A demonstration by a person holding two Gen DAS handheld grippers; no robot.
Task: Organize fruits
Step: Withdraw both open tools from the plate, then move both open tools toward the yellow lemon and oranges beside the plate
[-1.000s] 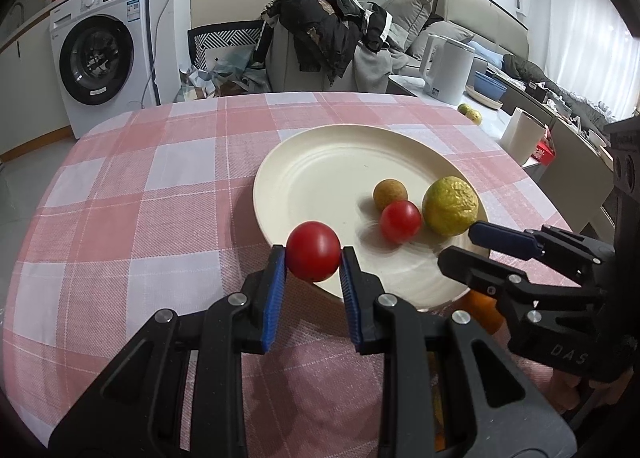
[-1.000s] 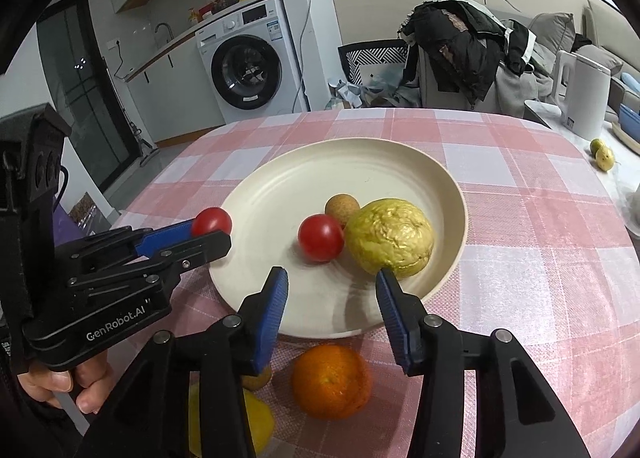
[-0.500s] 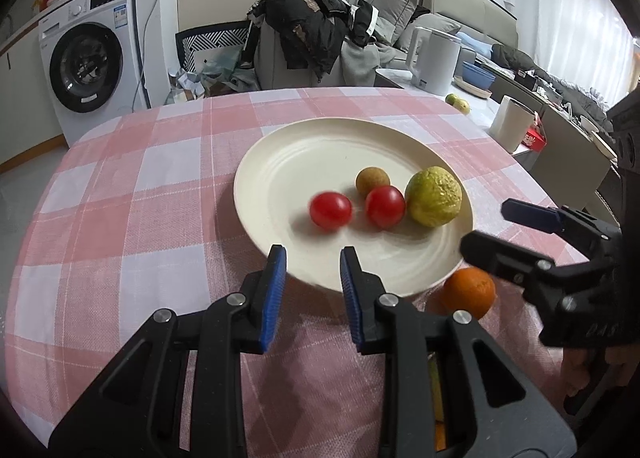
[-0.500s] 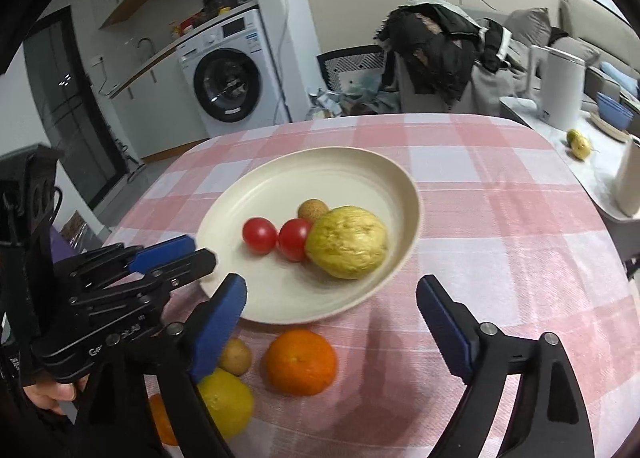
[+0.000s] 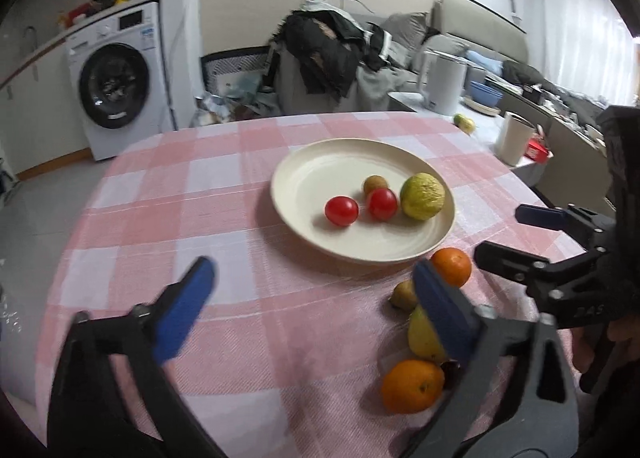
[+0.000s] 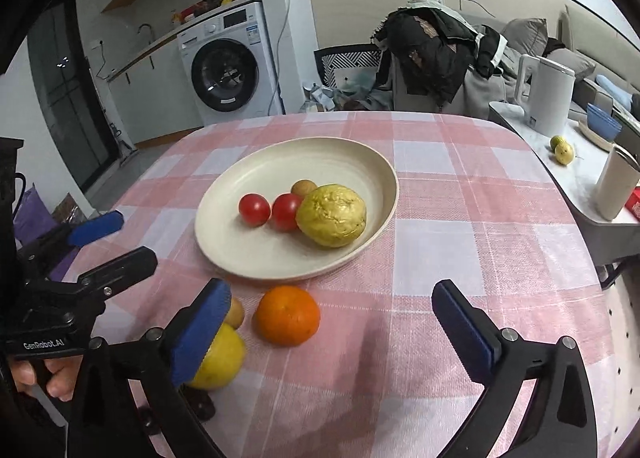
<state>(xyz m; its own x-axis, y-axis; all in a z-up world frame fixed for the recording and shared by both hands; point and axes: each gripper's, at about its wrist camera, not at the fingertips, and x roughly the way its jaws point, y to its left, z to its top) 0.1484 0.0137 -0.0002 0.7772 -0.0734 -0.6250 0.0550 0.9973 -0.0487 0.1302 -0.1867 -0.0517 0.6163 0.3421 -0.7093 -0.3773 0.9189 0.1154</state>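
A cream plate (image 5: 316,174) on the pink checked cloth holds two red tomatoes (image 5: 341,210) (image 5: 383,204), a small brown fruit (image 5: 375,184) and a knobbly yellow-green fruit (image 5: 423,196). In front of it lie two oranges (image 5: 451,266) (image 5: 412,385), a yellow fruit (image 5: 422,334) and a small brownish one (image 5: 403,295). My left gripper (image 5: 312,274) hangs short of the plate, jaws opening wide, nothing between them. My right gripper (image 6: 331,292) is opening too; the near orange (image 6: 288,315) lies on the cloth below its gap, untouched.
Beyond the table stand a washing machine (image 5: 114,86) and a chair heaped with dark clothes (image 5: 324,46). A side table on the right carries a white kettle (image 6: 548,94), a cup (image 6: 614,186) and small fruit (image 6: 562,150). A hand (image 6: 38,374) holds the left gripper.
The left gripper let the tomato go onto the plate, drew back and spread wide. The right gripper also widened and pulled back, bringing the loose fruit into view.
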